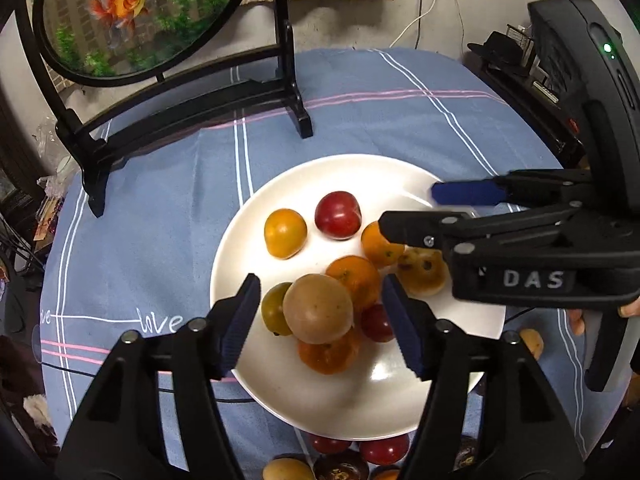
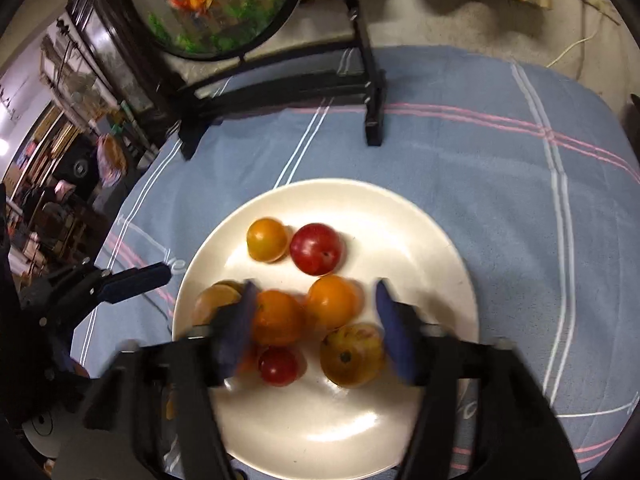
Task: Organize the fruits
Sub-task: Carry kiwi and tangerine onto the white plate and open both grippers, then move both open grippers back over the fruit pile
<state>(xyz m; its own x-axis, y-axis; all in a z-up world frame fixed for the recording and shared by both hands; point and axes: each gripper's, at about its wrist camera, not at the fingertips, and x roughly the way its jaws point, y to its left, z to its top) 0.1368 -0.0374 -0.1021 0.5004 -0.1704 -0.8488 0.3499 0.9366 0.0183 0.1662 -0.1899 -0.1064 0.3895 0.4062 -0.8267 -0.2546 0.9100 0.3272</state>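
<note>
Both grippers hang over the white plate [image 1: 280,184] with fingers spread, gripping nothing. Left gripper [image 1: 320,320] brackets the brownish fruit [image 1: 318,308]; red fruit [image 1: 337,215] sits at 12 o'clock. Right gripper [image 2: 316,328] straddles the oranges [image 2: 332,300].

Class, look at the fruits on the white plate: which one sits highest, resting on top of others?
The tan-brown round fruit: it lies atop the orange ones, between the left tongs, while the rest touch the plate.

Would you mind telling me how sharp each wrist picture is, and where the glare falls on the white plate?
Left wrist view: mostly sharp, fruits crisp; glare on the near part of the white plate; fisheye bends the fish-picture stand. Right wrist view: motion-blurred, the right gripper fingers smeared and the goldfish picture soft; broad glare on the plate's near part.
</note>
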